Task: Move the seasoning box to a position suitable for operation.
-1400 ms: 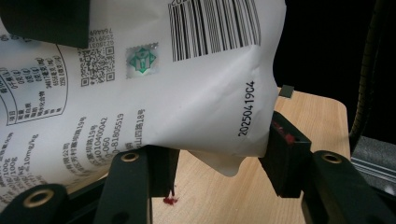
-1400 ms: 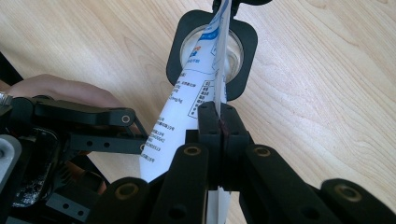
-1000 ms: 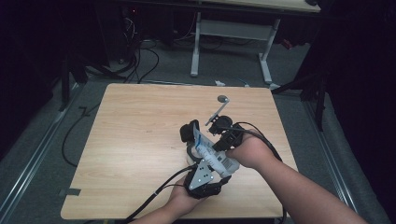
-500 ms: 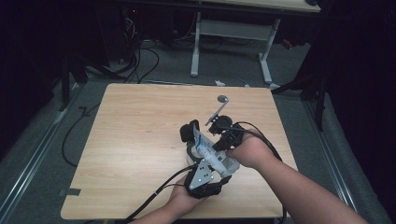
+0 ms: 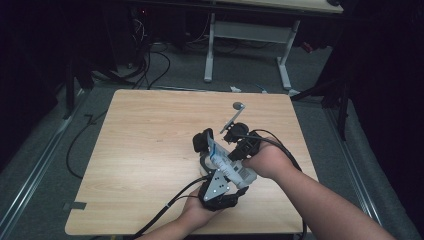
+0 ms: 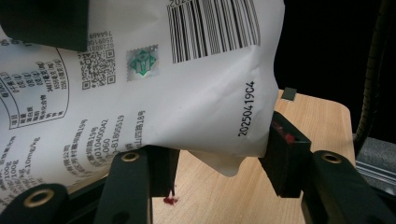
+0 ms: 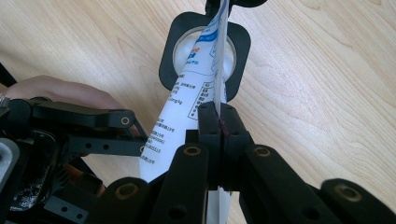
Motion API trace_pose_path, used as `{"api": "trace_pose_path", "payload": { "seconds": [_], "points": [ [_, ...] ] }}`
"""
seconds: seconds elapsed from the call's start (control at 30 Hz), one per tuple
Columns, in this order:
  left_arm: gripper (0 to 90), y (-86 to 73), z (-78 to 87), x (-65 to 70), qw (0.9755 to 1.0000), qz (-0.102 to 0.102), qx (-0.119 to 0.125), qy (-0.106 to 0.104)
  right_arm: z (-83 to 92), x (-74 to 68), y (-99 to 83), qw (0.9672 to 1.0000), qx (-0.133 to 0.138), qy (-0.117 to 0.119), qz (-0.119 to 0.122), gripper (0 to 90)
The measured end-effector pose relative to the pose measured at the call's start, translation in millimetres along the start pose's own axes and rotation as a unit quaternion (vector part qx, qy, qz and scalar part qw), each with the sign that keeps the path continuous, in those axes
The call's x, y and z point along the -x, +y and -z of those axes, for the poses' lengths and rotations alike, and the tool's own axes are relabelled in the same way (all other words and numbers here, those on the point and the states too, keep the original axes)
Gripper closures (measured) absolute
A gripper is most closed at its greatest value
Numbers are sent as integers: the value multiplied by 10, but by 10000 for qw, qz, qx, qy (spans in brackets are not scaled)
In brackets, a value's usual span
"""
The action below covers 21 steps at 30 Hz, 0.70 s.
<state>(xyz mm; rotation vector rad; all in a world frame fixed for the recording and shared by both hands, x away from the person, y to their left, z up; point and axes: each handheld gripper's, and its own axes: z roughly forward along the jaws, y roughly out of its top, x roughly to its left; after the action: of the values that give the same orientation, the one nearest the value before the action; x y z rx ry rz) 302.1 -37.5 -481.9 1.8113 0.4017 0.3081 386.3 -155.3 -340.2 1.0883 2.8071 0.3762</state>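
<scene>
Both tongs [image 5: 202,150] [image 7: 219,121] clamped on white packet [image 6: 140,84] above black-rimmed cup [image 7: 204,46], seemingly mid-pour; next likely needs further tilting.

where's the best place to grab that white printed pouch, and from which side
Judging by its shape, take the white pouch by its flat sealed edge, coming in edge-on so the jaws close across the thin seam. The right gripper is shut on exactly that fin. The body bulges between the left gripper's jaws, so a grip there looks looser. The far end sits by a black-rimmed container.
</scene>
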Motion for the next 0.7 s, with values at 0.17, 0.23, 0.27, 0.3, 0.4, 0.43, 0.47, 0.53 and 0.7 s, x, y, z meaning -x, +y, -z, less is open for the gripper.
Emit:
{"api": "trace_pose_path", "payload": {
  "seconds": [0.17, 0.23, 0.27, 0.3, 0.4, 0.43, 0.47, 0.53, 0.7],
  "points": [
    [518, 4, -3, 1, 10000, 2, 5, -9, 0, 0, 0, 10000, 0, -11, -6, 899],
    [518, 6, -3, 1, 10000, 2, 4, -10, 1, -1, 0, 10000, -4, -9, -23, 900],
    [518, 7, -3, 2, 10000, 2, 6, -11, 3, 0, -1, 10000, -5, -13, -14, 900],
    [518, 8, -3, 2, 10000, 3, 7, -12, 3, 0, -1, 10000, -2, -13, -12, 900],
    [518, 12, -3, 2, 10000, 3, 12, -11, 5, 1, -1, 10000, 12, -23, -1, 899],
    [518, 12, -3, 2, 10000, 5, 14, -13, 8, -2, -1, 10000, 7, -22, -25, 900],
    [518, 14, -3, 2, 10000, 4, 14, -14, 8, -1, -1, 10000, 8, -22, -23, 900],
    [518, 15, -4, 2, 10000, 3, 15, -17, 10, -4, -3, 10000, 2, -22, -53, 900],
    [518, 18, -5, 3, 10000, 8, 20, -22, 7, 2, 0, 10000, 9, -30, 1, 900]
  ]
}}
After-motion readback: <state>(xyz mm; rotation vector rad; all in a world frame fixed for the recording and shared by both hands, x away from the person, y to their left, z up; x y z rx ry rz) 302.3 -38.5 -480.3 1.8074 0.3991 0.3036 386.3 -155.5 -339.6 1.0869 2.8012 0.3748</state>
